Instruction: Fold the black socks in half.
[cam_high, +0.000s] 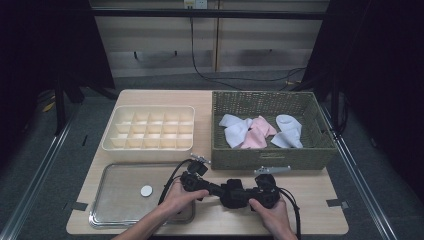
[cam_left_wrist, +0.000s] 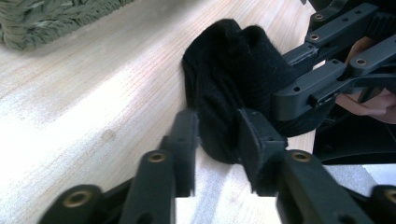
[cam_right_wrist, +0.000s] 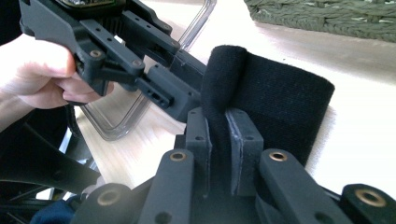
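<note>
Pinching a black sock between left gripper and right gripper, both clamping it, lying left-to-right along table edge — folded cuff showing upright in right gripper view.

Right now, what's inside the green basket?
The woven basket holds soft cloth pieces lying in a loose pile: white ones and a pink one. What lies under them is covered, and the near wall hides the basket's front floor.

Wooden table, wicker basket, divider box, metal tray, black sock
</note>
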